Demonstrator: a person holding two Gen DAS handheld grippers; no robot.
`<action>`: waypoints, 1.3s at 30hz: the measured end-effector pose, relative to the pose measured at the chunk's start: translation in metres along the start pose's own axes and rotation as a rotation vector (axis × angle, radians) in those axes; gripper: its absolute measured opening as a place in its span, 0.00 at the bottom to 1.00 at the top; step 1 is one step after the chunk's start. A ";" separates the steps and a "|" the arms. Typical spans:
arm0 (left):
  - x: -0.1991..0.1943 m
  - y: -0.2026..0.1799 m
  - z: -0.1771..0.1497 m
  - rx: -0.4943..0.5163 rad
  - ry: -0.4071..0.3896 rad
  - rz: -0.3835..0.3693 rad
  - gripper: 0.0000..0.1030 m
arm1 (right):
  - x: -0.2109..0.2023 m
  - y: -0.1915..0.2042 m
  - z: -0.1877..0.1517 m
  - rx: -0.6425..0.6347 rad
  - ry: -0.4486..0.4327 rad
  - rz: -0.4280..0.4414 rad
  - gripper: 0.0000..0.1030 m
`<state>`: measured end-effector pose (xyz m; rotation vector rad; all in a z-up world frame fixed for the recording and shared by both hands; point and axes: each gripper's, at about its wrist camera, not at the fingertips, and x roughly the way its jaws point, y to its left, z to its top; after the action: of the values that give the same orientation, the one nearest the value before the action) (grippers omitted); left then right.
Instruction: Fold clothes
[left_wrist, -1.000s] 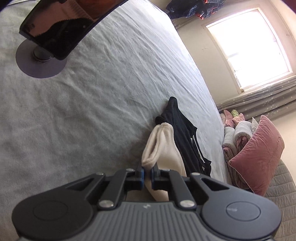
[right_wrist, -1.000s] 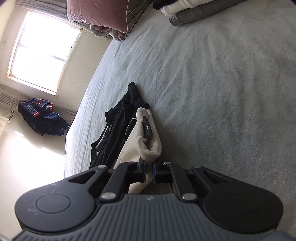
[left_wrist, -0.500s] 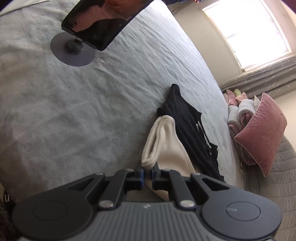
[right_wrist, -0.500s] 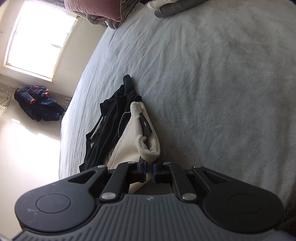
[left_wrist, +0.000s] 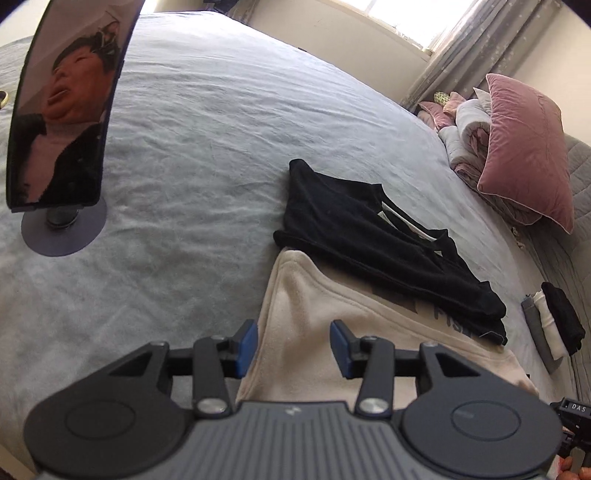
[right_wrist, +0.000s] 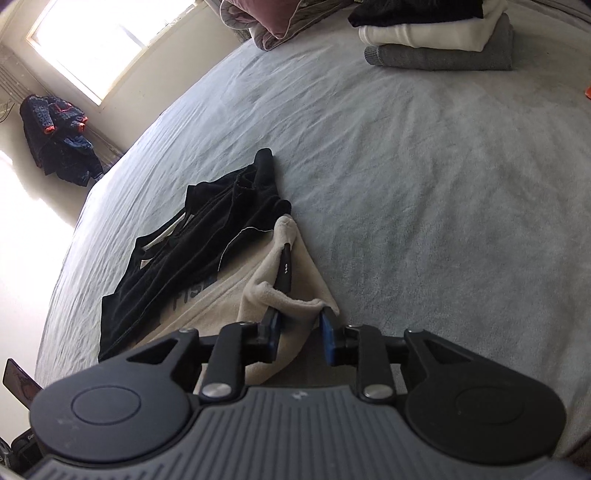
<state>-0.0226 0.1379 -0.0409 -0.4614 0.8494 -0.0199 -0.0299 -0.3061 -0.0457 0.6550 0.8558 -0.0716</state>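
In the left wrist view, the left gripper (left_wrist: 293, 347) has just been opening; its jaws stand partly apart over the cream top (left_wrist: 314, 332), and the blue pads do not press on the cloth. The top lies flat on the bed (left_wrist: 184, 147), with a black garment (left_wrist: 369, 236) lying over its far part. I judge the step to be the release after a fold. To do it well, the hand should lift straight away from the cloth, so that a pad does not drag the edge and open the fold again. A phone on a stand (left_wrist: 59, 122) is well apart at the left, and a pink pillow (left_wrist: 524, 151) at the right; neither stands in the way.

In the right wrist view, the right gripper (right_wrist: 300, 338) has also just been opening. A raised fold of the cream top (right_wrist: 291, 306) lies between its jaws (whether it touches a pad I cannot tell), but it is not squeezed. This fold may catch when the hand leaves, so a slow exit is better. The black garment (right_wrist: 207, 236) covers the print and must probably go aside first. A folded stack (right_wrist: 439, 40) waits far off.
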 end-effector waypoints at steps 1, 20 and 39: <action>0.004 0.000 0.002 0.004 0.001 0.006 0.43 | 0.001 0.002 0.002 -0.014 0.002 -0.020 0.37; 0.039 0.017 0.018 -0.020 -0.074 -0.070 0.09 | 0.034 0.001 0.019 -0.138 -0.109 0.017 0.48; 0.017 0.000 0.005 0.216 -0.167 0.090 0.32 | 0.029 0.016 0.001 -0.338 -0.226 -0.039 0.49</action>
<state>-0.0078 0.1363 -0.0508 -0.2180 0.6939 0.0101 -0.0044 -0.2882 -0.0581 0.3056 0.6424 -0.0335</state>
